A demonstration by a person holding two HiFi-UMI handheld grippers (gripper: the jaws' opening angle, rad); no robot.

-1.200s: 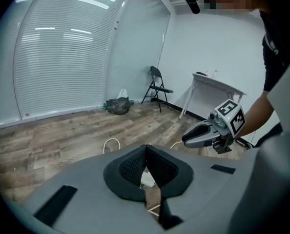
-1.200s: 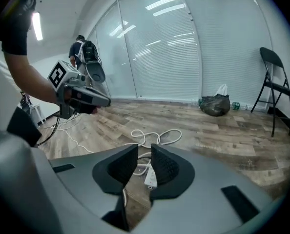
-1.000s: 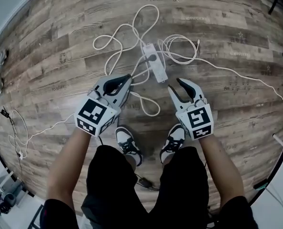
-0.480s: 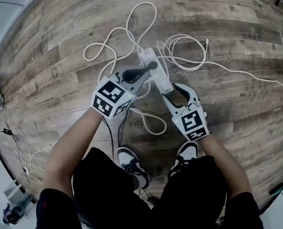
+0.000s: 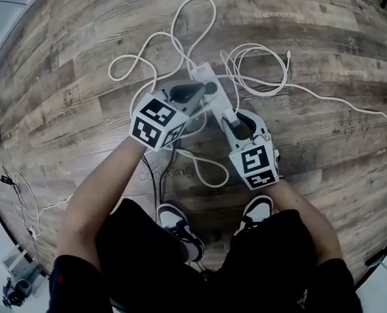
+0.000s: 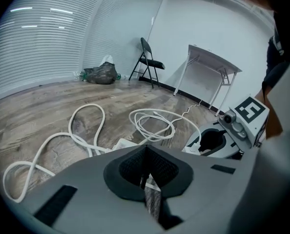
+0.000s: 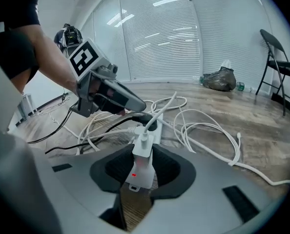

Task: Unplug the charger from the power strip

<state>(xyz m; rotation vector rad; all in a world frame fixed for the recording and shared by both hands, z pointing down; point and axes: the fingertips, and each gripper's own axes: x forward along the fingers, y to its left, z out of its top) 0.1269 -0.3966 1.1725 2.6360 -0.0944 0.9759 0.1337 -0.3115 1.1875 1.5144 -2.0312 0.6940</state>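
Right gripper [image 7: 142, 165] has just been closing & now clamps the near end of the power strip [image 7: 139, 175], which lies on the floor w/ the white charger [image 7: 141, 144] plugged in just past the jaws. Left gripper [image 6: 146, 151] is pinched together, nothing clearly btwn its pads, tip hovering by the black plug [image 7: 150, 122]. To do it well: pin the strip, open the left, take the charger's body, not its cable [image 7: 160, 111], & pull straight out, no twisting.

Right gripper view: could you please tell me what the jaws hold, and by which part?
The right gripper, whose jaws have just been closing, holds the white power strip by its near end, beside the red light.
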